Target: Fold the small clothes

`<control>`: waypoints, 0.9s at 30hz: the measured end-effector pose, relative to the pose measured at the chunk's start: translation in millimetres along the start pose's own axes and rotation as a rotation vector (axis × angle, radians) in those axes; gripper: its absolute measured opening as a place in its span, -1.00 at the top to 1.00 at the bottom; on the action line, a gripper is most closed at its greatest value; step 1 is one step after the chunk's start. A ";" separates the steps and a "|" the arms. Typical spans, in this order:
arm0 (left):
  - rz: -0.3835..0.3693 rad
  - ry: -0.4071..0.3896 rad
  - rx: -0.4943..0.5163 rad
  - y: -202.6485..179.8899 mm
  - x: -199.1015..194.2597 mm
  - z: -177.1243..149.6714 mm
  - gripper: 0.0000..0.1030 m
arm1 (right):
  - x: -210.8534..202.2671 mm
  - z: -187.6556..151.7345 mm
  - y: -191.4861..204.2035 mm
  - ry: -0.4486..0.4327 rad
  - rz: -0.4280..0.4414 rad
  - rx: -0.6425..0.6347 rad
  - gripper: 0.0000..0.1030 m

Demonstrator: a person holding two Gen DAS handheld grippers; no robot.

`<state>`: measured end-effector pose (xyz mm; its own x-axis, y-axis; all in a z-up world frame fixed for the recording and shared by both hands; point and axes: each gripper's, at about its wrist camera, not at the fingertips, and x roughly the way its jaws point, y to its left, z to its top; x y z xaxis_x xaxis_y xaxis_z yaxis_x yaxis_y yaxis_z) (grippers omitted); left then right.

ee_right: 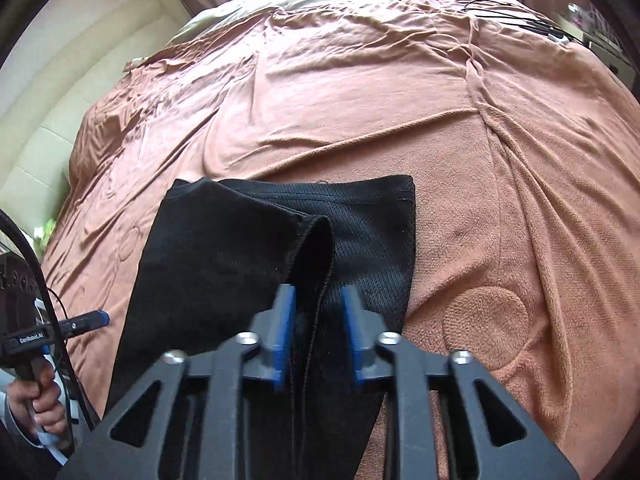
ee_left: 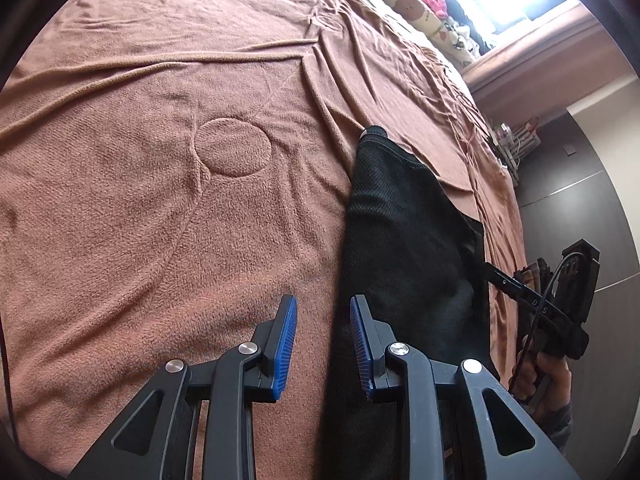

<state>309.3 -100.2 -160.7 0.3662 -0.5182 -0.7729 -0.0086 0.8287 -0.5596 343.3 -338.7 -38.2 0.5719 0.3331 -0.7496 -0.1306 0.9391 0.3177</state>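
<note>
A small black mesh garment (ee_left: pixel 404 236) lies on the brown blanket (ee_left: pixel 160 200). In the right wrist view the garment (ee_right: pixel 224 264) is partly folded, with one flap laid over the rest and a stitched edge running toward the camera. My left gripper (ee_left: pixel 323 312) is open and empty, hovering over the garment's left edge. My right gripper (ee_right: pixel 317 300) is open, its blue pads either side of the stitched fold edge, not pinching it. The right gripper also shows at the garment's far side in the left wrist view (ee_left: pixel 486 266).
The blanket covers a bed and is wrinkled, with a stitched circle (ee_left: pixel 232 147). Pillows and soft toys (ee_left: pixel 424 8) lie at the head under a bright window. Cables (ee_right: pixel 520 16) lie near the far edge. A hand holds the left tool (ee_right: pixel 36 384).
</note>
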 end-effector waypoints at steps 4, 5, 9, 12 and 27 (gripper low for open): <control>0.003 0.011 0.009 -2.1 3.2 -3.6 0.44 | -10.4 -5.1 5.8 -0.018 0.005 -0.021 0.18; 0.003 0.016 0.011 -2.7 4.0 -5.3 0.44 | -12.2 -6.1 5.5 -0.017 0.010 -0.025 0.18; -0.002 0.038 0.030 -7.7 7.3 -14.0 0.44 | -21.8 -15.5 10.9 -0.009 0.012 -0.064 0.18; -0.005 0.055 0.046 -11.8 9.8 -21.4 0.44 | -26.0 -25.7 11.6 0.010 0.000 -0.071 0.18; 0.110 0.102 0.160 -27.0 9.8 -56.3 0.44 | -62.5 -88.6 13.6 -0.002 -0.111 -0.029 0.18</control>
<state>260.7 -139.6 -170.0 0.2751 -0.4343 -0.8577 0.1075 0.9005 -0.4215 234.1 -339.3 -38.5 0.5855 0.2272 -0.7782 -0.0896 0.9722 0.2165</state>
